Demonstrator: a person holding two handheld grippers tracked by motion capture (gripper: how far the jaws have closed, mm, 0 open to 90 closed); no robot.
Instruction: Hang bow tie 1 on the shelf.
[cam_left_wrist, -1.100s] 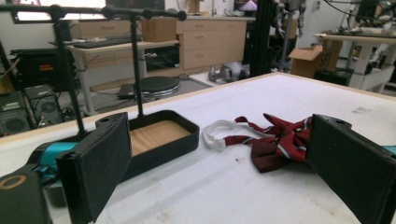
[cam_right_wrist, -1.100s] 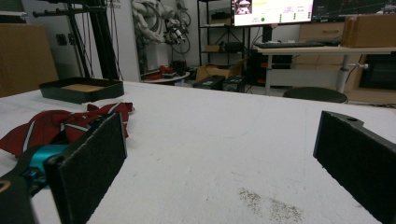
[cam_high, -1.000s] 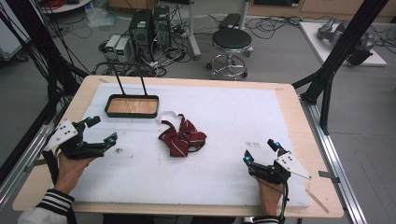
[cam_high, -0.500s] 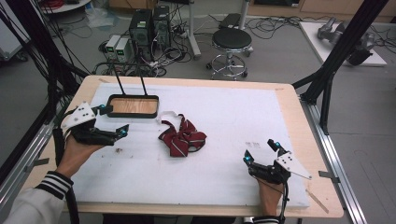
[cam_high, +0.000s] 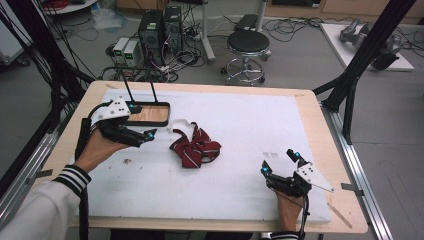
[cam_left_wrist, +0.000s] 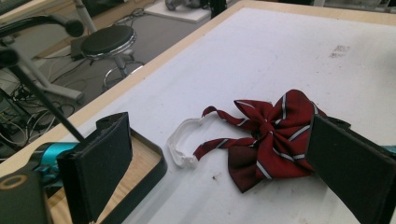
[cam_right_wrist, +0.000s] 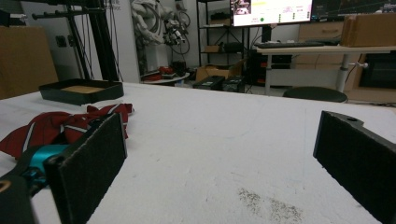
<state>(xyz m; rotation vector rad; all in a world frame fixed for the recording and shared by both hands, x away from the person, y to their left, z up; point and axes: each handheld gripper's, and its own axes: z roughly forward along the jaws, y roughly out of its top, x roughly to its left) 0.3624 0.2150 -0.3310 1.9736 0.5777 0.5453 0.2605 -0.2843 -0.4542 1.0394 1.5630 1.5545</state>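
Red striped bow tie lies crumpled on white mat, left of centre, its white strap toward black wooden tray. Left gripper hovers near bow, jaws spread, empty. Right gripper rests low at near right, well apart, jaws spread.

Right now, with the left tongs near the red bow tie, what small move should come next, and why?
Probably ease the left tongs forward and down toward the red striped bow tie. Their jaws stand open and hold nothing, and the left gripper view shows the bow tie lying just ahead between them, not yet touched. The right tongs rest open near the table's front edge, far from it.
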